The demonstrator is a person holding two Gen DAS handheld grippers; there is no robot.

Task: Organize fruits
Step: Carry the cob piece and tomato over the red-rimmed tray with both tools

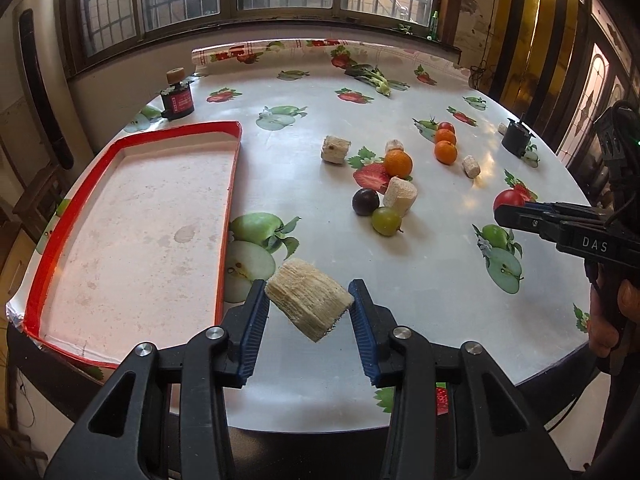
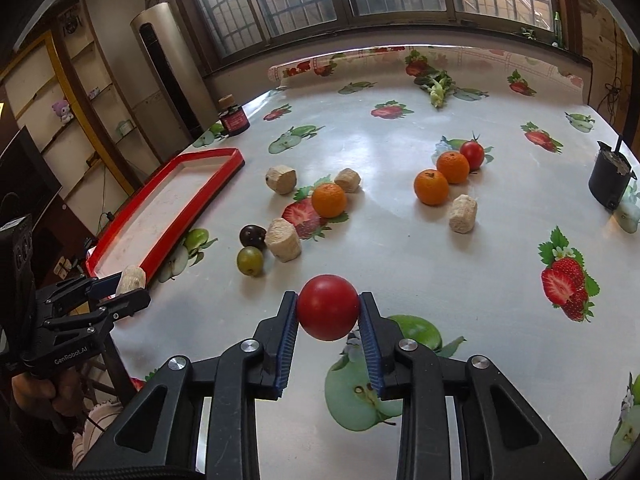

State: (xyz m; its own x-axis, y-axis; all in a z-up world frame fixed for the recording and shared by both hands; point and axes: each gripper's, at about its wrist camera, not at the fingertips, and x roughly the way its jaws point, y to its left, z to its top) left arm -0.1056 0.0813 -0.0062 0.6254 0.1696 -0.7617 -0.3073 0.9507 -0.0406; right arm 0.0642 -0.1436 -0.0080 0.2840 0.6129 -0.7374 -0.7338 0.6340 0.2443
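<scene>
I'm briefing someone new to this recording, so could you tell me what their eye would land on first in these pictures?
Each gripper already holds something: the left gripper is clamped on a beige loofah chunk just right of the red tray, which has nothing in it, and the right gripper grips a red ball-like fruit above the table. Beyond them, oranges, a dark plum and a green fruit lie scattered among more loofah pieces on the fruit-print tablecloth.
</scene>
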